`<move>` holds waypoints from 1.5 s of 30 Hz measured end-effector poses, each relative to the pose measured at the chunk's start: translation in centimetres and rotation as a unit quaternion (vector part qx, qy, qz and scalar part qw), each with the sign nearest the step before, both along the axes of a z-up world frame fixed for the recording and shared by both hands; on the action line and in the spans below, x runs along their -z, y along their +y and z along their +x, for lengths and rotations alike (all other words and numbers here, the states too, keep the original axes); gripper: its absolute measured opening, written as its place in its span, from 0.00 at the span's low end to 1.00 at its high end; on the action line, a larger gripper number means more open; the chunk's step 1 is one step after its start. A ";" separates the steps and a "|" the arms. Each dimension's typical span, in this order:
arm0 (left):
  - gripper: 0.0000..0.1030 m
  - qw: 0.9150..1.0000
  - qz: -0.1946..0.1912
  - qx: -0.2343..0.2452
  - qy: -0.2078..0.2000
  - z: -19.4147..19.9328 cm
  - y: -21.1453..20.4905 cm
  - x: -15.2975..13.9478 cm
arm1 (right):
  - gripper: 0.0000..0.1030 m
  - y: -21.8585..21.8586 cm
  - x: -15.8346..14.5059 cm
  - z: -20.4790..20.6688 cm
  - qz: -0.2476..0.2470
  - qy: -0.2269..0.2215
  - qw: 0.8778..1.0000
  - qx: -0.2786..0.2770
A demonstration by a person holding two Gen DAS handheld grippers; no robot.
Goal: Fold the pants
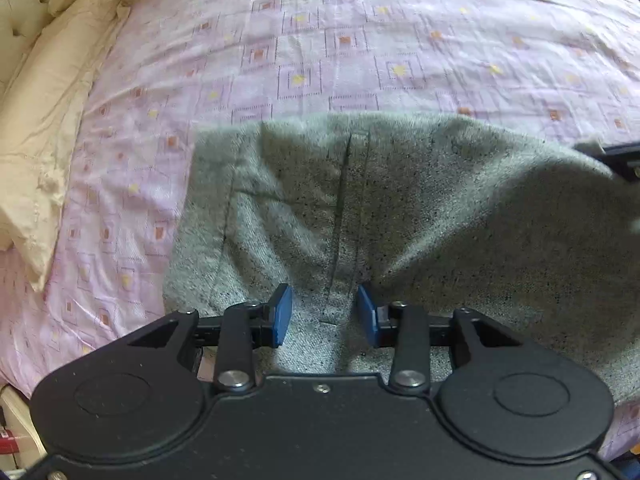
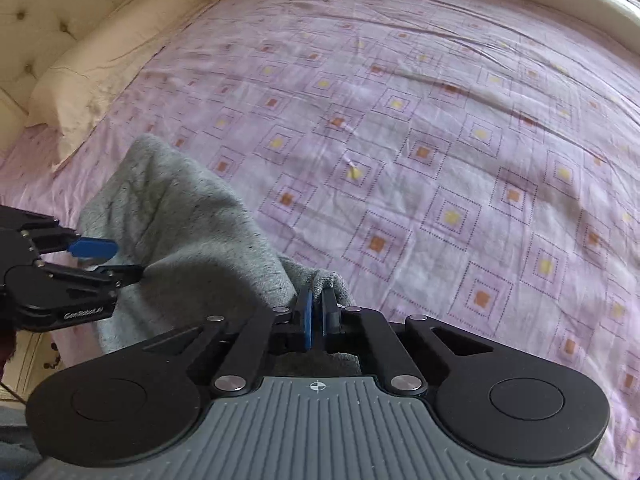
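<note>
My right gripper (image 2: 317, 312) clenches a corner of the grey pants (image 1: 400, 208) on the pink bedsheet (image 2: 440, 140); my left gripper (image 1: 324, 312) hangs released over them, cream pillows (image 1: 52, 120) alongside.

The pants (image 1: 400, 208) are grey, of a speckled knitted fabric, with a dark seam running down the middle. They are bunched and partly lifted above the pink patterned bedsheet (image 1: 320, 40), near its front edge. Seen from the right wrist, the pants (image 2: 192, 232) hang in a loose fold, one corner raised, toward the cream pillow (image 2: 120, 40) side.
</note>
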State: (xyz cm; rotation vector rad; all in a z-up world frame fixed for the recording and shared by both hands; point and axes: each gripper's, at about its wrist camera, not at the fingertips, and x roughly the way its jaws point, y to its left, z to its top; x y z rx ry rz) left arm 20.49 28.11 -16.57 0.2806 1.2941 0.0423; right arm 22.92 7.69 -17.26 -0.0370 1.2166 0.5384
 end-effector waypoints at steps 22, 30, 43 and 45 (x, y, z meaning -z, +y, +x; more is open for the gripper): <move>0.47 0.998 0.030 0.013 -0.059 2.5 -1.3 -3.2 | 0.03 -6.0 -1.5 4.2 -0.043 -0.068 0.984 0.159; 0.52 0.997 0.082 0.016 -0.005 2.5 -1.6 2.2 | 0.05 -6.2 2.2 -6.8 -0.120 -0.021 0.973 0.198; 0.53 0.996 0.015 0.073 -0.055 5.4 -9.5 -3.6 | 0.25 -14.3 -1.7 -9.4 -0.088 -0.034 0.950 0.298; 0.56 0.995 -0.008 0.084 -0.048 6.4 -12.2 -4.0 | 0.25 -16.8 -2.4 -9.8 -0.097 -0.042 0.942 0.318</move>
